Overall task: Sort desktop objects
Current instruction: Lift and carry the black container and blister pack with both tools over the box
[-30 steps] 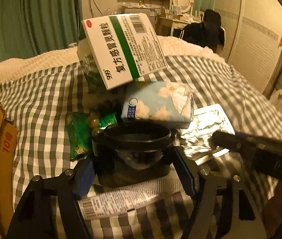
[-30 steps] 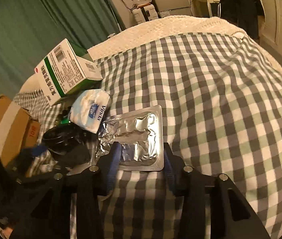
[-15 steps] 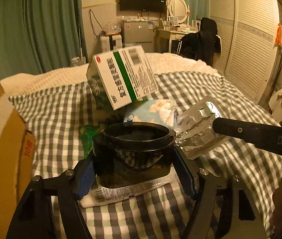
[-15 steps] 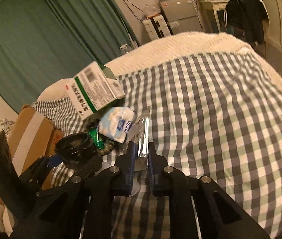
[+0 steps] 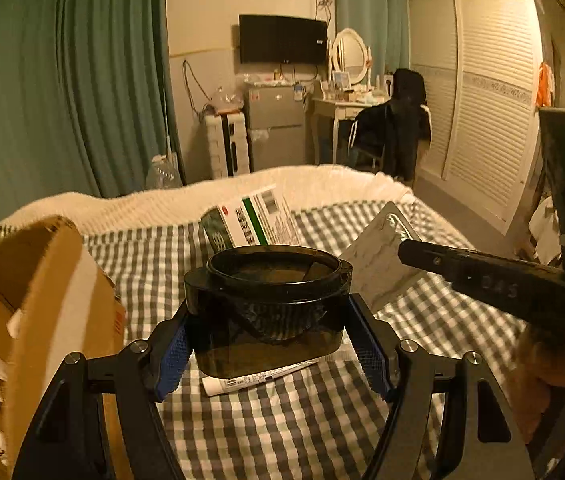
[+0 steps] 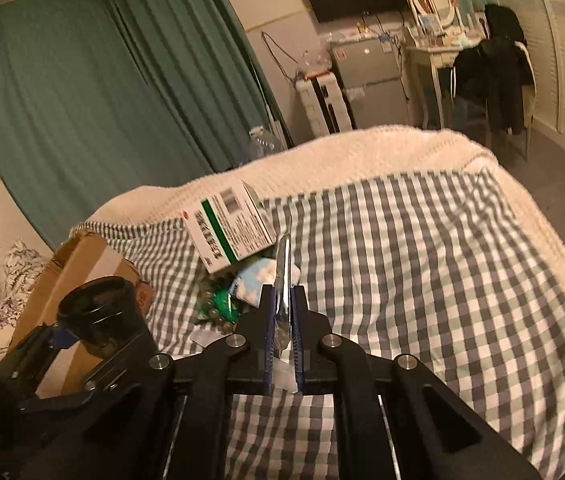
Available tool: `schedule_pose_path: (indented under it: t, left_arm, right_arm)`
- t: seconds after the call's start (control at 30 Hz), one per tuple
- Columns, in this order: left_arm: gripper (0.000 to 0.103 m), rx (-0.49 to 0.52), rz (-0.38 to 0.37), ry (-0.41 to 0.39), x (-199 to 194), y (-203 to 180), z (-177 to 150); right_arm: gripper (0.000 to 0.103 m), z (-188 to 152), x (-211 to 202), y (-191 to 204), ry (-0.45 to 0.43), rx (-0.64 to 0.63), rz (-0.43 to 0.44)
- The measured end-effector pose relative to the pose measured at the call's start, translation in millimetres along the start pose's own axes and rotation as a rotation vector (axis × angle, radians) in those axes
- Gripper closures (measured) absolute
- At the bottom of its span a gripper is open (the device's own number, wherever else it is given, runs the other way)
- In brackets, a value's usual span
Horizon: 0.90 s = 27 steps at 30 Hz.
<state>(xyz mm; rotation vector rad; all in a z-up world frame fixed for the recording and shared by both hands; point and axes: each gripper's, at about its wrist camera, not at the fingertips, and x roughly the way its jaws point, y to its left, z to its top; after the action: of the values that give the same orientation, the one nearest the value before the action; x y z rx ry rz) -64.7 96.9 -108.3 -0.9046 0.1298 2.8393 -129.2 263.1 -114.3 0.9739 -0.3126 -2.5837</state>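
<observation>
Two grippers over the bed, each loaded.

Left gripper: set wide, blue pads pressed on opposite sides of a dark translucent jar. Jar upright, mouth up, no lid on it, held over the checked cover. White tube with a barcode lying on the cover directly below the jar, partly hidden by it. Open cardboard box just beside this gripper on its left, flap raised.

Right gripper: nearly closed, having just been closing, with a silver blister pack pinched between the pads. Pack held on edge from the right wrist view, standing up past the fingertips; from the left wrist view its crinkled foil face visible, tilted, just right of the jar. Part of a hand visible behind this gripper at the right edge of the left wrist view.

Left on the bed, past both grippers: a white medicine box with a green stripe, propped at a slant; a light blue tissue pack just below it, close to the blister pack; a green packet beside the tissue pack, contents too small to tell. White blanket along the far edge of the bed.
</observation>
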Motion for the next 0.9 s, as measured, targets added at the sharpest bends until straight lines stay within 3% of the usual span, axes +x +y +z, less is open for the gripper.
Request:
schedule_pose_path:
  t: [0.23,0.63,0.9]
  left_arm:
    - [0.03,0.001,0.011,-0.058,-42,8,10]
    - [0.03,-0.035,0.108,-0.18,-114,51,18]
    - [0.03,-0.074,0.132,-0.204,-141,78,14]
  right_arm:
    - [0.096,6,-39,26,-0.093,-0.058,-0.014]
    - [0.096,17,-106,69,-0.231,-0.14,0.028]
    - [0.096,19,-130,92,-0.266,-0.147,0.066]
